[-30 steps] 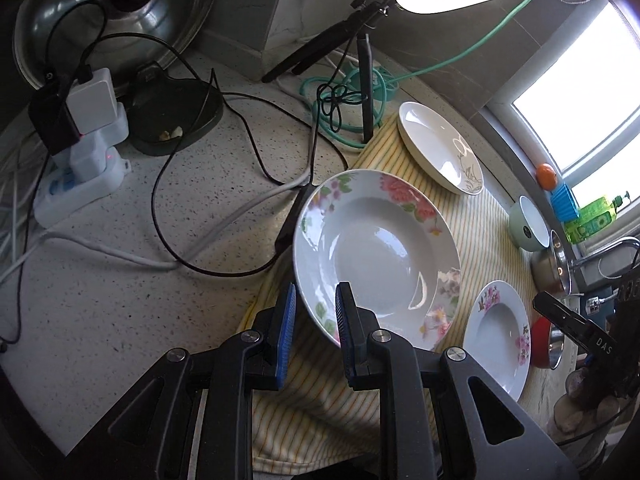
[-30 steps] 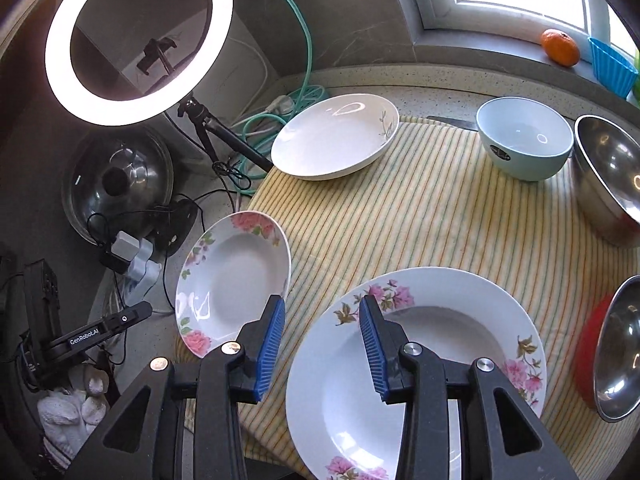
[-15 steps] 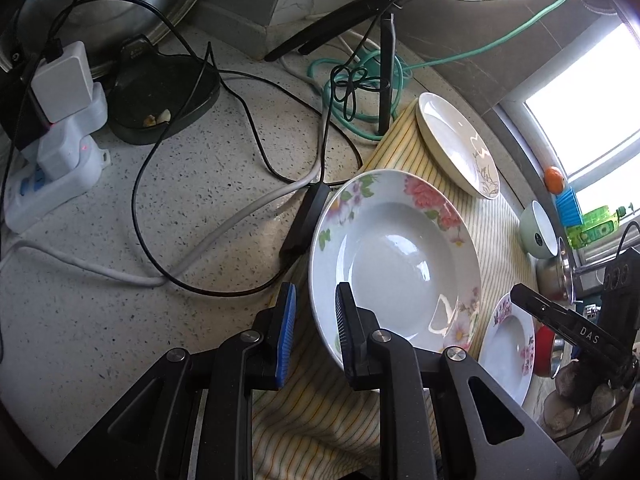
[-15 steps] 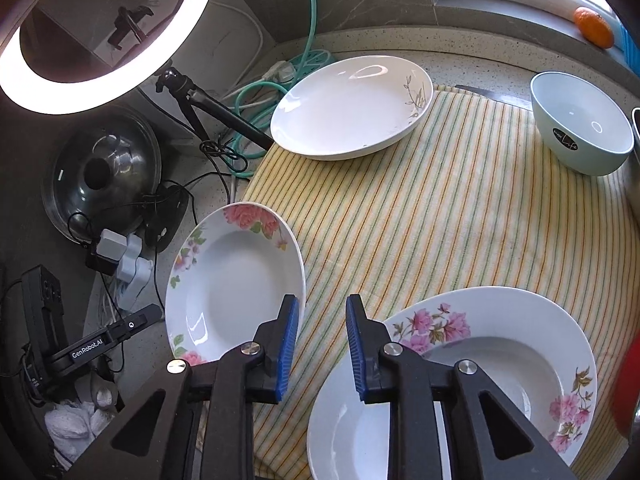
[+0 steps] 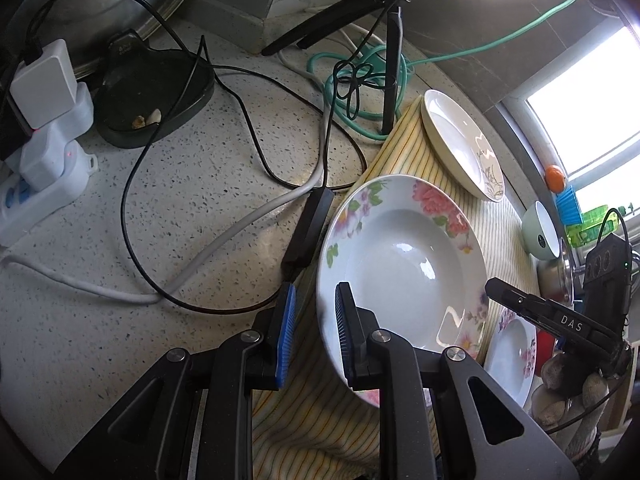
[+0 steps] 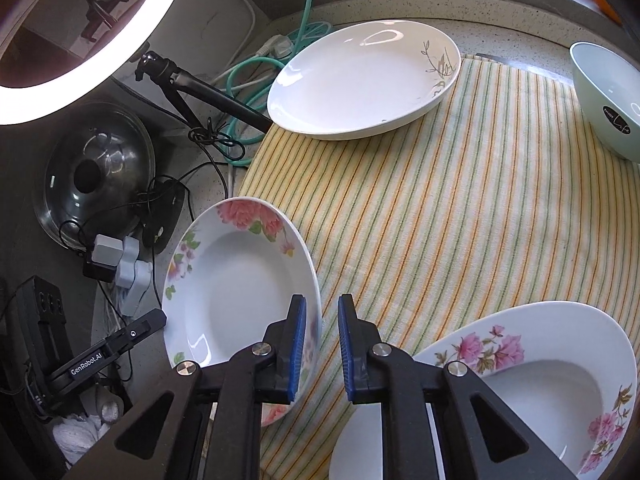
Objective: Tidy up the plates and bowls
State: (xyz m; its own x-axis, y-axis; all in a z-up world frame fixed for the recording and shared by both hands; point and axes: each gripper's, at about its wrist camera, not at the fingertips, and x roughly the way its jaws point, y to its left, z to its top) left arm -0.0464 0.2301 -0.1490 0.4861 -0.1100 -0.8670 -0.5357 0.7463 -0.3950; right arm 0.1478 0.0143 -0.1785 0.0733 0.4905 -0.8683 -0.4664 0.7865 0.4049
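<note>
Speckled stone makes up the table [image 5: 192, 184], strewn with cables on one side and covered on the other by a striped cloth [image 6: 440, 208] that carries the crockery. A rose-patterned plate [image 5: 400, 264] overhangs the cloth's cable-side edge. A pink-flowered plate [image 6: 540, 368] lies toward the near side of the cloth, a plain white plate [image 6: 360, 80] at its far end, and a pale green bowl [image 6: 608, 96] near the window.

The step in hand looks like taking up the rose-patterned plate by its rim, probably to stack it with another plate. The left gripper [image 5: 314, 332] straddles the plate's near rim with a narrow gap: one pad lies inside the well and the other outside, and the rim does not appear pinched, though the angle makes contact hard to judge. The right gripper [image 6: 322, 344] is closing, with nothing clearly between its pads; the opposite rim of the same plate sits just beside its left pad.

Next, each gripper would need to seat properly on the rim before any lift, and the lift should stay level.

Being round, the plate has no long axis. Its well faces up, tilted slightly where it overhangs the cloth's edge.
</note>
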